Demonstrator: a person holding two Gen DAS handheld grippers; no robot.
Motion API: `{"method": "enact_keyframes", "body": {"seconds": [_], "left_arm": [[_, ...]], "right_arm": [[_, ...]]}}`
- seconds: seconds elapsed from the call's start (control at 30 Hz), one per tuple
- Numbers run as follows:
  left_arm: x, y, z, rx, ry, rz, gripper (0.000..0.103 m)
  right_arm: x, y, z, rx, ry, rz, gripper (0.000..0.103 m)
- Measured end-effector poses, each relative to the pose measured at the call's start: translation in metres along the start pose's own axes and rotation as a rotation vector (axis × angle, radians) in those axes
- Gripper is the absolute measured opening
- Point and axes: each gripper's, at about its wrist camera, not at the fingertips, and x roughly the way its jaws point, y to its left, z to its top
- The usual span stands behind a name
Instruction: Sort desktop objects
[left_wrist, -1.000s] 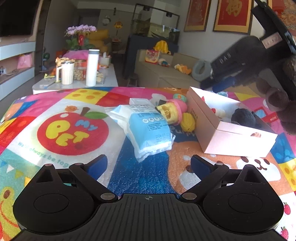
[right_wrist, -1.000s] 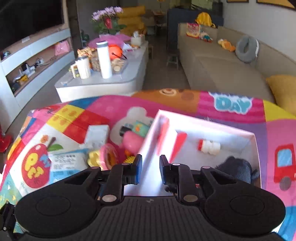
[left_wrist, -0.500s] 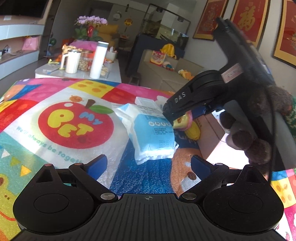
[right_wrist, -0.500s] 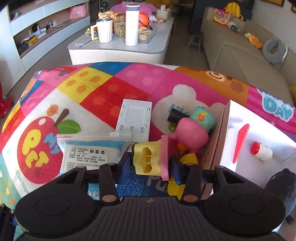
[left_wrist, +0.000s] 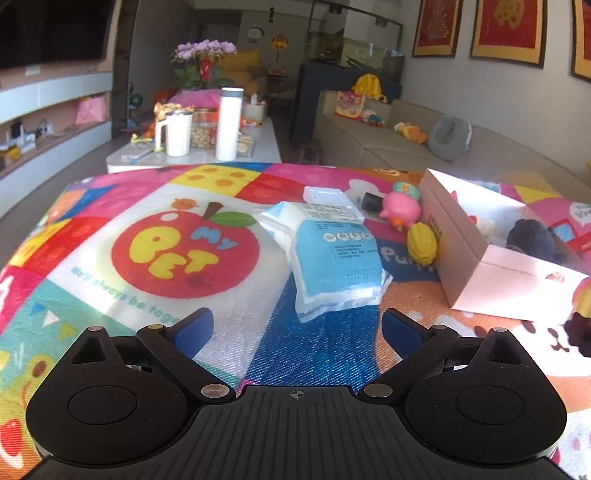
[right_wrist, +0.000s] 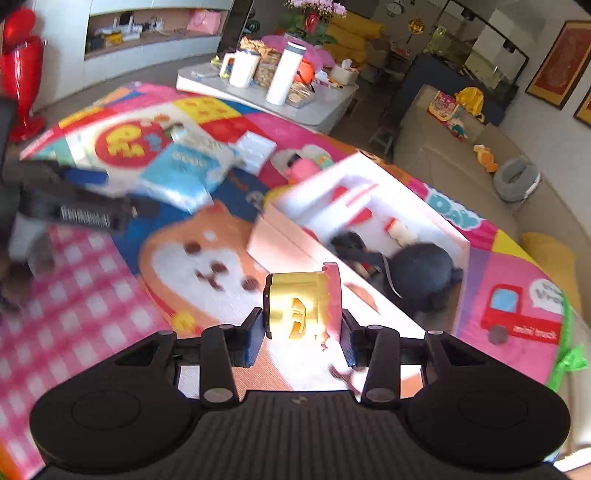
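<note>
Gripping a yellow-and-pink plastic toy (right_wrist: 301, 306), the right gripper (right_wrist: 300, 338) sits at lower centre, just beside the white cardboard box (right_wrist: 295, 254) edge. The left gripper (left_wrist: 297, 326) stands released over bare colourful mat (left_wrist: 325, 354).

The apple print (left_wrist: 184, 251) and the blue patch before the left gripper (left_wrist: 297, 328) lie bare; beyond, the tissue pack (left_wrist: 332, 258), pink toy (left_wrist: 400, 212) and yellow toy (left_wrist: 421, 242) crowd against the white box (left_wrist: 458, 243), whose wall blocks passage on the right

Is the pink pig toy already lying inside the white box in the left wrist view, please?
No, the pink pig toy lies on the colourful mat outside the white box, beside the yellow toy.
</note>
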Motion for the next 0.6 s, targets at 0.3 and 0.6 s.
{"method": "enact_keyframes", "body": {"seconds": [0.3, 0.6], "left_arm": [[-0.011, -0.028, -0.003, 0.147, 0.006, 0.062, 0.101], [-0.006, -0.036, 0.014, 0.155, -0.021, 0.070, 0.101]], "right_arm": [[0.003, 0.043, -0.045, -0.180, -0.109, -0.076, 0.055], [-0.037, 0.018, -0.054, 0.078, -0.296, 0.072, 0.075]]}}
